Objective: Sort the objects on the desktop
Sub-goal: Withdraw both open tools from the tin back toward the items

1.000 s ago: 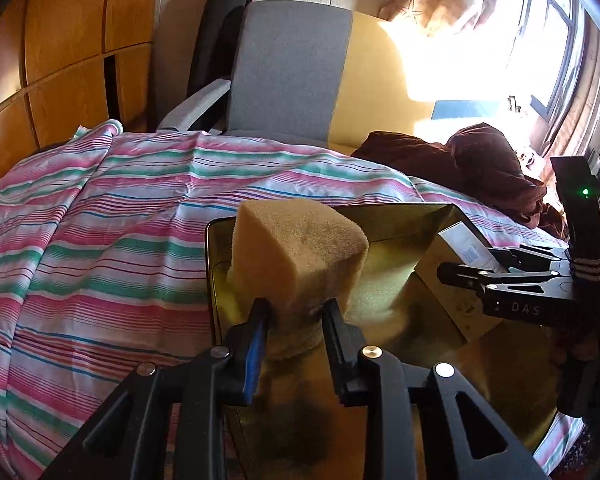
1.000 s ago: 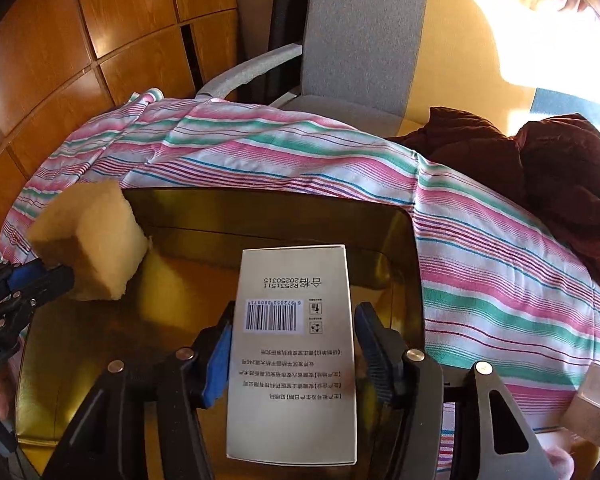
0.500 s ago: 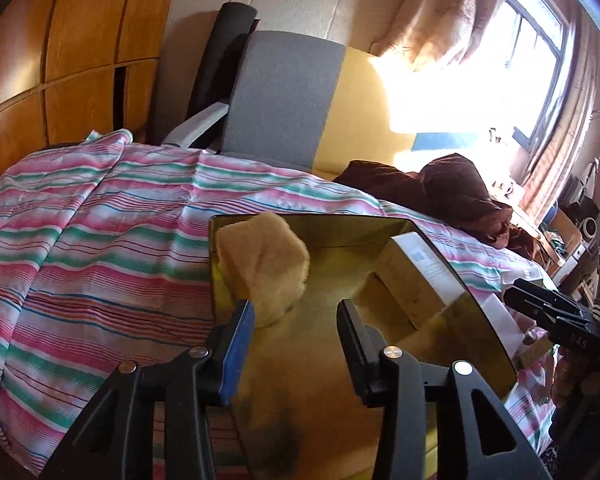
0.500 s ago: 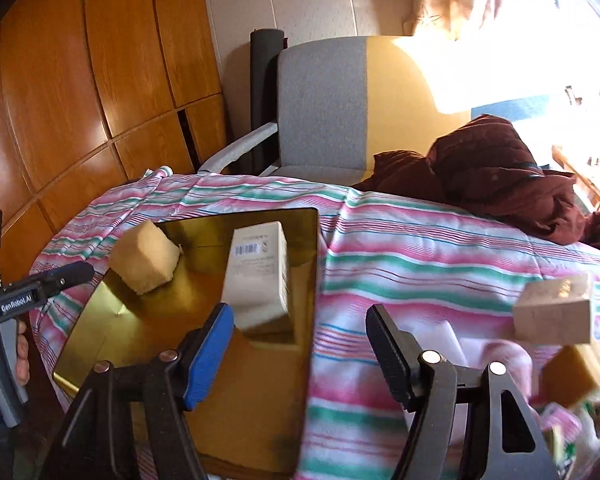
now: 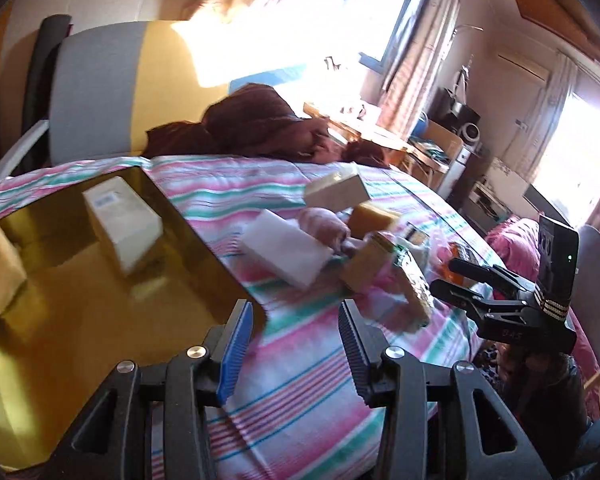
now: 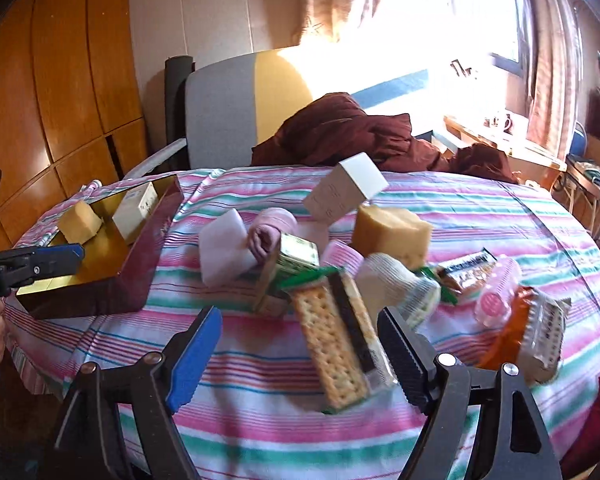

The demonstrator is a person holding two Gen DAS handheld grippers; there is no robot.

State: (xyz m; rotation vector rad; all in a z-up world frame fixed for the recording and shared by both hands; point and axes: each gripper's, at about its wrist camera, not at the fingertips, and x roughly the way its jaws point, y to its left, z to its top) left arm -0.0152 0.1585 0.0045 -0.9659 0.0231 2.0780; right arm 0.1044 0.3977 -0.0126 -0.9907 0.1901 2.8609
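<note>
On the round table, under a striped cloth point(image 6: 480, 208) that runs to every edge, the gold tray point(image 6: 112, 280) sits at the left rim and already holds two things — a yellow sponge point(image 6: 79, 222) and a white box point(image 6: 134, 210), side by side and apart from the walls. The rest lies in a loose heap at mid-table: a white box point(image 6: 342, 188) tipped on a second sponge point(image 6: 392, 232), a white foam block point(image 6: 224, 246), a pink rolled cloth point(image 6: 270, 230), a cracker packet point(image 6: 336, 344) and a green carton point(image 6: 290, 272). Both tongs stand apart with nothing between them: the left gripper point(image 5: 294, 344) hangs over the tray's near corner, the right gripper point(image 6: 300, 354) faces the heap with the cracker packet nearest its fingers. I judge the sorting partway, both tools between picks; the next move likely calls for choosing one piece off the heap's top or edge, since the pieces lean on each other and a pull from below could spill them. The tray has bare floor in front; open cloth lies between tray and heap — room enough to travel.
</note>
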